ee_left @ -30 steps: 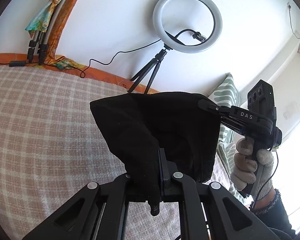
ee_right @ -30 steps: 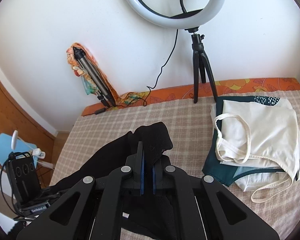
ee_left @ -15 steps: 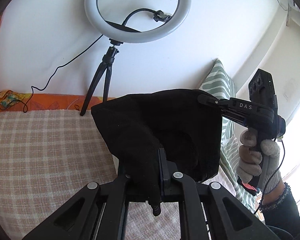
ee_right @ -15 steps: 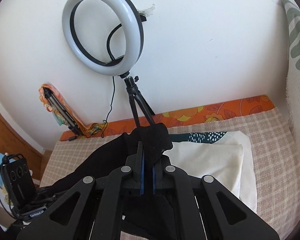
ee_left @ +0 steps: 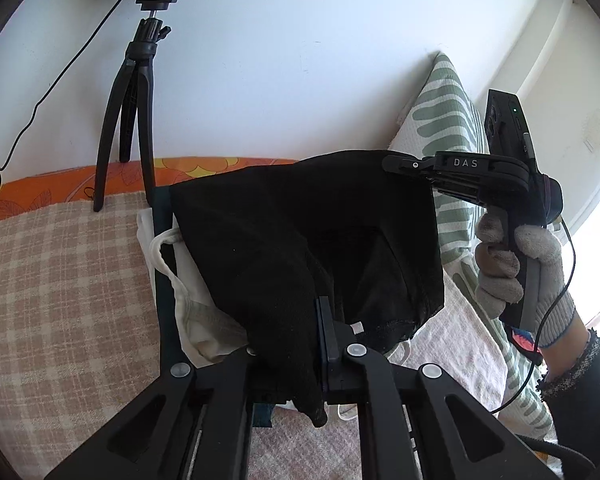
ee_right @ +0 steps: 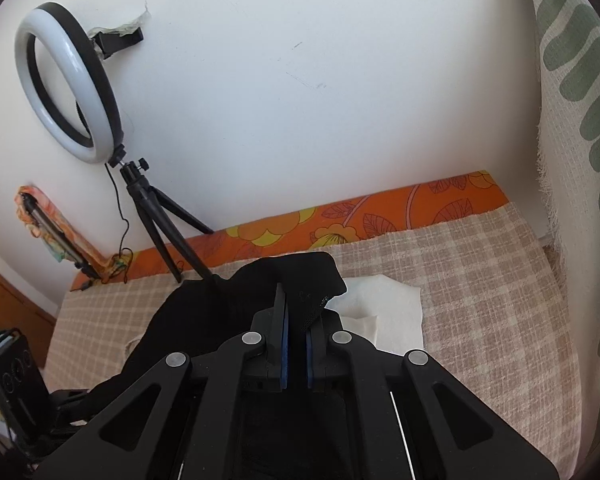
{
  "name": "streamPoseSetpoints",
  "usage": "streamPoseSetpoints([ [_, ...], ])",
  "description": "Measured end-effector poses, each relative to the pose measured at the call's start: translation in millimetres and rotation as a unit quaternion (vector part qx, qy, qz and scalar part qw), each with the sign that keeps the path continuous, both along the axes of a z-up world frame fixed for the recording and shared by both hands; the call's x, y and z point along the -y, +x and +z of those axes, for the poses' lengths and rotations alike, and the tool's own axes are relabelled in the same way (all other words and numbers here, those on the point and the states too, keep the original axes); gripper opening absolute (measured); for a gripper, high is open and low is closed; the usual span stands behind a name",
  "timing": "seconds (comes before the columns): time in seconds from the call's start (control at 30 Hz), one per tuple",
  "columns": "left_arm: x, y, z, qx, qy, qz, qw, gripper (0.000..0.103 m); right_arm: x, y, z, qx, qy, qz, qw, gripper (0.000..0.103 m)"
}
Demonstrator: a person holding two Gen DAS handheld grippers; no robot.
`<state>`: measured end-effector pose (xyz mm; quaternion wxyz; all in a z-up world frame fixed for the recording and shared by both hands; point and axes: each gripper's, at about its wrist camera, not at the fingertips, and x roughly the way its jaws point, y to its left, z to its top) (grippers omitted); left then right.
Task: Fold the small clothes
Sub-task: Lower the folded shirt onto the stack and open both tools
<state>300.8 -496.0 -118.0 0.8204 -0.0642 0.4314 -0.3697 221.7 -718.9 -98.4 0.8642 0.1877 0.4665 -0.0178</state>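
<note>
A black garment hangs in the air between both grippers, above a pile of folded clothes on the checked bed cover. My left gripper is shut on one black corner. My right gripper is shut on the other corner; it also shows in the left wrist view, at the garment's upper right. The pile shows white cloth over a dark teal piece.
A ring light on a black tripod stands at the bed's far edge by the white wall. A green-patterned pillow leans at the right. An orange floral sheet edge runs along the wall.
Both grippers have swung to the right with the black garment, from over the bare bed cover to above the folded pile. Both grips have held.
</note>
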Motion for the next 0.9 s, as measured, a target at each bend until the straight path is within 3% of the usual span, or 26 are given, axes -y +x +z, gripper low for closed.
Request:
streamPoseSetpoints([
  [0.07, 0, -4, -2, -0.003, 0.006, -0.010, 0.9999, 0.025, 8, -1, -6, -0.009, -0.011, -0.009, 1.000, 0.007],
  [0.1, -1, -5, -2, -0.005, 0.008, -0.013, 0.9999, 0.036, 13, -2, -8, -0.012, -0.019, -0.020, 1.000, 0.012],
  [0.17, -3, -10, 0, 0.002, 0.015, -0.010, 0.9998, 0.044, 22, -5, -8, -0.014, -0.022, -0.038, 0.999, 0.027],
  [0.23, -6, -14, 3, 0.007, 0.021, -0.010, 0.9997, 0.063, 27, -12, -4, -0.004, -0.021, -0.051, 0.998, 0.037],
  [0.27, -7, -17, 5, 0.010, 0.022, -0.012, 0.9996, 0.066, 28, -15, -2, 0.001, -0.020, -0.054, 0.998, 0.039],
  [0.43, -14, -31, 17, 0.037, 0.045, -0.008, 0.9983, 0.079, 21, -23, 9, 0.000, -0.034, -0.054, 0.998, 0.042],
  [0.5, -16, -36, 22, 0.043, 0.047, -0.008, 0.9979, 0.080, 14, -25, 15, 0.003, -0.040, -0.051, 0.998, 0.054],
  [0.9, -51, -77, 64, 0.078, 0.035, 0.000, 0.9963, 0.088, -37, -55, 72, 0.026, -0.066, -0.046, 0.996, 0.057],
])
